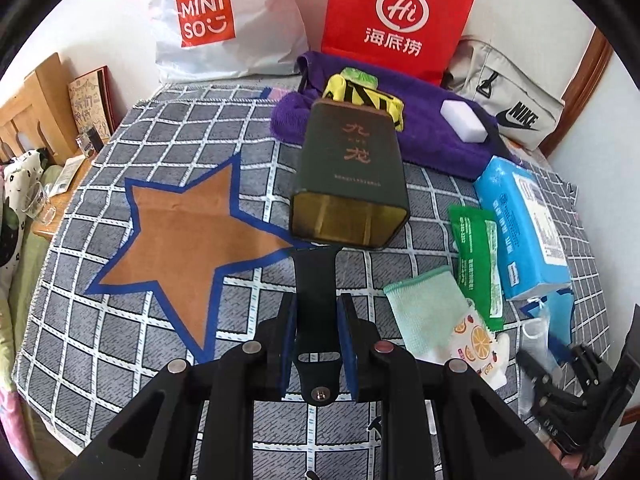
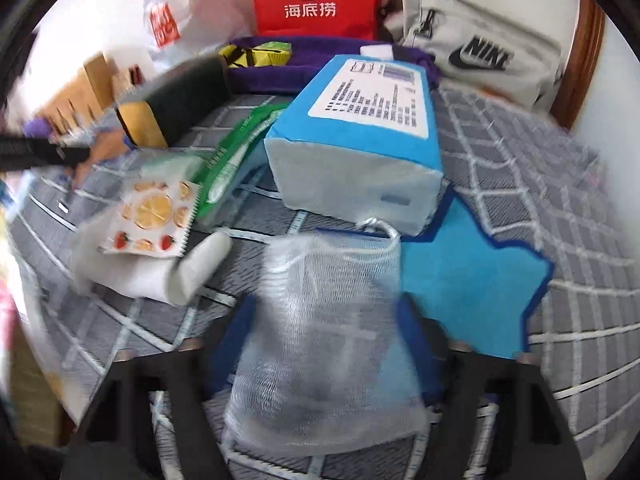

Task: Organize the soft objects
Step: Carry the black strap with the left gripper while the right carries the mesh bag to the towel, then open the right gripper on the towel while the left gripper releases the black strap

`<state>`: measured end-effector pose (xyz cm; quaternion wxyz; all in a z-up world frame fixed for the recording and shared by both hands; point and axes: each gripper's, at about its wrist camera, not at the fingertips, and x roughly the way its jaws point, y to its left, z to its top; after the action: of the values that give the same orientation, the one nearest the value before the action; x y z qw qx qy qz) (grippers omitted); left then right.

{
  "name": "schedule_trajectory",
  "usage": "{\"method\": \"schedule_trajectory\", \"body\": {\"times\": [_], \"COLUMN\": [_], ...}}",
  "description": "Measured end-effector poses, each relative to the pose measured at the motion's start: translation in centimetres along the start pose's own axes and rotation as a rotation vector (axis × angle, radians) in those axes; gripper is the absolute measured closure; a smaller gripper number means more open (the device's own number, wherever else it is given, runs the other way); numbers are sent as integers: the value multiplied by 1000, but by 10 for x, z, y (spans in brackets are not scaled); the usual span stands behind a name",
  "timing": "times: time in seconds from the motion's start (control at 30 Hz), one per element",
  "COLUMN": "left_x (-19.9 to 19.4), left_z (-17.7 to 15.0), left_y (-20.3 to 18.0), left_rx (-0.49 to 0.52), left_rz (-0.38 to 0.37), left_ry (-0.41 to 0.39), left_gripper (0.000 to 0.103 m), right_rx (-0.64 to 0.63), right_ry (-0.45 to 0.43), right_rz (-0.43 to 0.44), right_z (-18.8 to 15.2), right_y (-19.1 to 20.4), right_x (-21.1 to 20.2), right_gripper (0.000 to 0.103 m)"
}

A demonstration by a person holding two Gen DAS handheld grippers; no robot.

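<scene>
My left gripper (image 1: pixel 318 300) is shut on a black strap (image 1: pixel 316 268) that carries a dark green tin (image 1: pixel 348 176), lifted over the checked cloth beside a brown star (image 1: pixel 180 240). The tin's open end faces me. In the right wrist view my right gripper (image 2: pixel 326 308) has its blue pads (image 2: pixel 412 332) apart, and a white mesh pouch (image 2: pixel 328 344) lies between them at the edge of a blue star (image 2: pixel 472 280). I cannot see the pads pressing it. A blue tissue pack (image 2: pixel 360 120), a green packet (image 2: pixel 236 148), a fruit-print packet (image 2: pixel 156 216) and a white sponge (image 2: pixel 192 276) lie close by.
A purple towel (image 1: pixel 440 140) at the back holds a white block (image 1: pixel 464 122) and a yellow-black bundle (image 1: pixel 368 96). Behind stand a red paper bag (image 1: pixel 396 16), a white Miniso bag (image 1: pixel 224 20) and a grey Nike bag (image 1: pixel 516 108). A mint cloth (image 1: pixel 424 312) lies near the tissue pack.
</scene>
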<state>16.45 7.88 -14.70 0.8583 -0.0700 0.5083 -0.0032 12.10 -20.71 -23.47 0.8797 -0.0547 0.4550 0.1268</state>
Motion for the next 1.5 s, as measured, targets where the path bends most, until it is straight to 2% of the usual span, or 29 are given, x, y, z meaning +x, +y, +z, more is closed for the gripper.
{"method": "schedule_trajectory", "body": {"times": [0.03,0.07,0.17,0.33,0.57,1.03,1.5], "left_x": [-2,-5,-12,-23,-42,-37,2], "left_z": [1,1,4,11,31,93,171], "left_y": [1,2,5,8,7,-7,-22], "left_rx": [-1,-3,-7,-12,-6,-1,0], "left_rz": [-2,-4,-11,-28,-47,-74,-82], "left_ry": [-5,-11,-28,-57,-110,-145,-139], "left_gripper": [83,83,83,83,83,83,83], "right_rx": [13,27,47,43,32,86,104], "right_ry": [8,22,14,-72,-170,-248,-248], "right_rz": [11,27,54,99,103,96,127], "right_z": [0,1,1,17,68,160,247], "right_y": [-2,-5,-12,-14,-14,-30,-48], "right_x": [-2,-3,-13,-47,-73,-65,-7], "right_gripper": [92,100,100,100,100,100,100]}}
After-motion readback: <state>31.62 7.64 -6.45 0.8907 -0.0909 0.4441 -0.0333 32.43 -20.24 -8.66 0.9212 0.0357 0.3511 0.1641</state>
